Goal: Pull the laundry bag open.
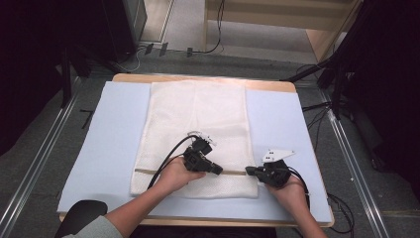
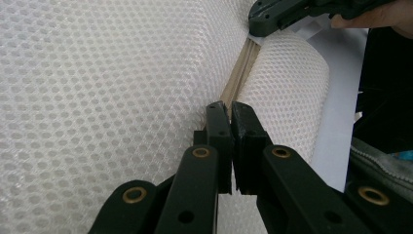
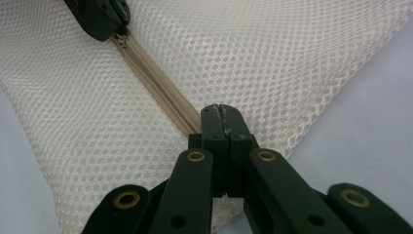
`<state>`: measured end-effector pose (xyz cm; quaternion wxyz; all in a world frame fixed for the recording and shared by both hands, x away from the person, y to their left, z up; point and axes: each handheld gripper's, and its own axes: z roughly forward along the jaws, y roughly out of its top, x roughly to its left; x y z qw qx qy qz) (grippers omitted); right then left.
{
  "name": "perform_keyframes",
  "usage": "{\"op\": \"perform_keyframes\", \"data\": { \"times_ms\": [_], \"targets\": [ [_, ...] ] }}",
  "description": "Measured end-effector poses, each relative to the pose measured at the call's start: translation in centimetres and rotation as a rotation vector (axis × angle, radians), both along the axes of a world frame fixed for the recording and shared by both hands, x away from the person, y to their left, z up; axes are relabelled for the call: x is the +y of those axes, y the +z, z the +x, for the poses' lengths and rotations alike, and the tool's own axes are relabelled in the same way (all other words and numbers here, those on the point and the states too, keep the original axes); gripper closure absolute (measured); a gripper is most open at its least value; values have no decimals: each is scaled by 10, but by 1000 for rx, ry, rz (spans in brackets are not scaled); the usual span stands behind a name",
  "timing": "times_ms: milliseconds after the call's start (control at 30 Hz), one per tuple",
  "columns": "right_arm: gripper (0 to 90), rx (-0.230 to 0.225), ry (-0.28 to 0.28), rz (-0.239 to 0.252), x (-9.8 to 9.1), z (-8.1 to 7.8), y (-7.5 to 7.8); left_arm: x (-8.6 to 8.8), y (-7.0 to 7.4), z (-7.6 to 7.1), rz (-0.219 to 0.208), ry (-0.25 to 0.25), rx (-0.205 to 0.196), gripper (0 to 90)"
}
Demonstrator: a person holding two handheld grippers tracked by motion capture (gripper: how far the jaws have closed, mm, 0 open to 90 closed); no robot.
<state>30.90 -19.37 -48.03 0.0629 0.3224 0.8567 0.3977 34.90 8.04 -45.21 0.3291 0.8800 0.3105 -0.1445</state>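
Note:
A white mesh bag (image 1: 198,114) lies flat on the blue mat (image 1: 114,129), with a beige zipper (image 1: 233,172) running across near its front edge. My left gripper (image 1: 218,169) (image 2: 226,109) is shut at the zipper line, pinching what looks like the zipper pull (image 3: 122,41). My right gripper (image 1: 247,170) (image 3: 219,109) is shut on the zipper's end at the bag's right edge. The two grippers point at each other along the zipper (image 3: 160,87), a short stretch apart. In the left gripper view the right gripper (image 2: 277,14) sits at the far end of the zipper (image 2: 238,78).
The mat covers a wooden table (image 1: 133,77). Cables (image 1: 317,119) and dark stands (image 1: 341,74) lie on the floor to the right, with more gear at the back left. Bare mat (image 1: 282,124) lies on both sides of the bag.

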Motion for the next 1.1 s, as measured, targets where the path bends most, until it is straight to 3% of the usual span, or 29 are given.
{"op": "perform_keyframes", "data": {
  "times_ms": [233, 367, 1100],
  "targets": [
    [900, -4, 1, -4, 0, 0, 0, 7, 1, 0, 8, 2, 2, 891],
    [900, -5, -1, -5, 0, 0, 0, 9, 4, -2, 20, -4, -20, 891],
    [900, -6, 3, -5, 0, 0, 0, 37, 10, 2, 13, 21, 2, 891]
  ]
}}
